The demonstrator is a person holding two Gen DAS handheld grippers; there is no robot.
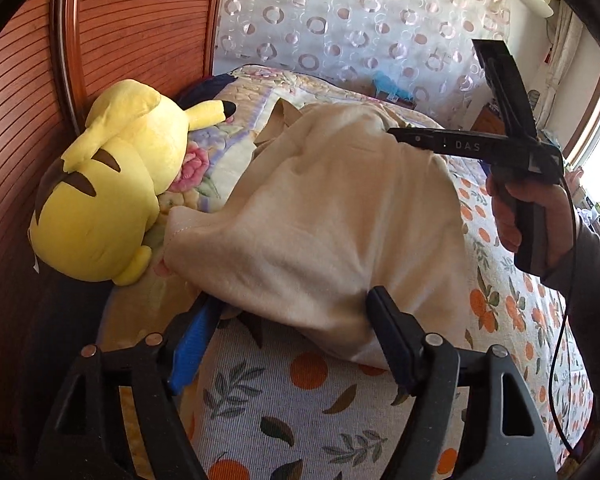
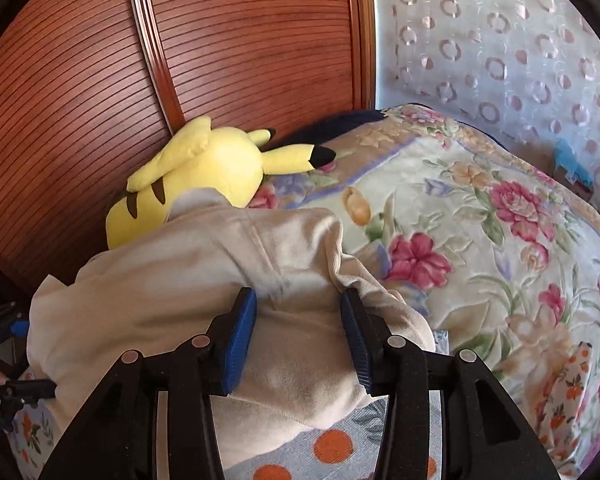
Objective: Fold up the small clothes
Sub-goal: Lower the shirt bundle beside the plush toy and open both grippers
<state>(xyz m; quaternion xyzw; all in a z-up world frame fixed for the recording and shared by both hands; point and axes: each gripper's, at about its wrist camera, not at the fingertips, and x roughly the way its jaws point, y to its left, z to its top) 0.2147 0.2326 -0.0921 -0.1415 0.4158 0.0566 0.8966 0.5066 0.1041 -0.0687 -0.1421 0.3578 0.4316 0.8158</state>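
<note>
On the bed [image 1: 284,396], cream garment [image 1: 320,220] between both parted claws [image 1: 296,340] [image 2: 298,340], neither gripping

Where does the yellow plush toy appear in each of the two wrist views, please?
Left wrist view: the yellow plush toy lies at the left, beside the cream garment.
Right wrist view: the toy lies left of centre, upper half, behind the garment.
Shared landmark: the ribbed wooden headboard behind it.

A home bedroom: a bed with an orange-print sheet [image 1: 300,404] and floral blanket [image 2: 480,248], a slatted wooden headboard [image 2: 240,48], a yellow plush toy [image 1: 112,192] and a patterned curtain [image 1: 360,20].
</note>
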